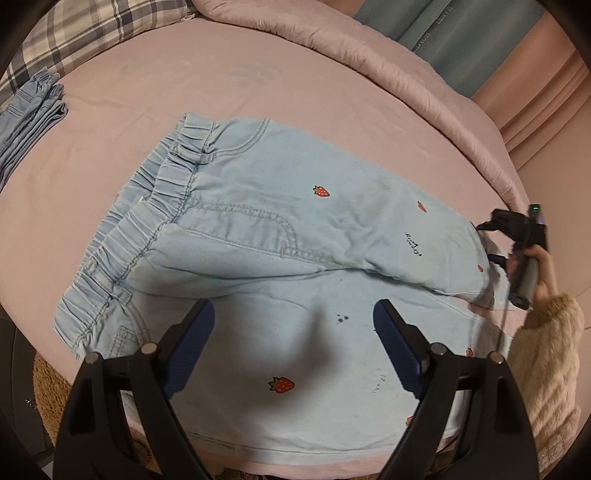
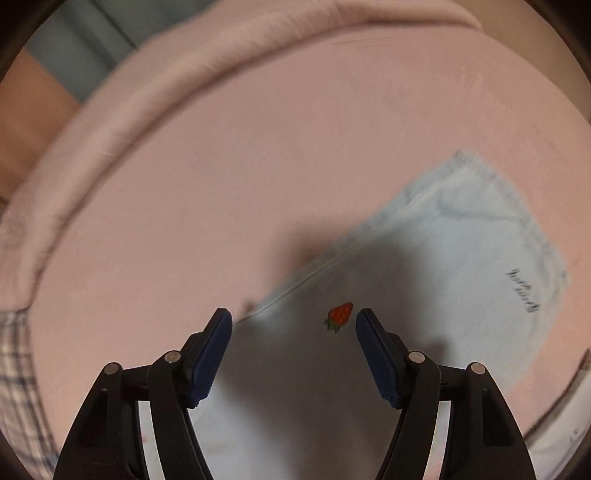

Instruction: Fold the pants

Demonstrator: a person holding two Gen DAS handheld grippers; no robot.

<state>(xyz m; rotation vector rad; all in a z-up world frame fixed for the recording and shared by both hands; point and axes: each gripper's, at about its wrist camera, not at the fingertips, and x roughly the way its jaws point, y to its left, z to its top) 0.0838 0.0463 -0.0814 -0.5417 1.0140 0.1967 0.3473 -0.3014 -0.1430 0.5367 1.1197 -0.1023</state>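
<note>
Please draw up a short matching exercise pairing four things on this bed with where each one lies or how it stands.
Things:
1. light blue strawberry-print denim pants
2. darker blue folded denim garment
3. grey-and-white plaid pillow
4. left claw

Places or states:
A. far left edge of the pink bedsheet
B. open, above a pant leg
C. top left corner, behind the sheet
D. spread across the middle, elastic waistband to the left

Pairs: 1-D, 2-A, 3-C, 4-B
</note>
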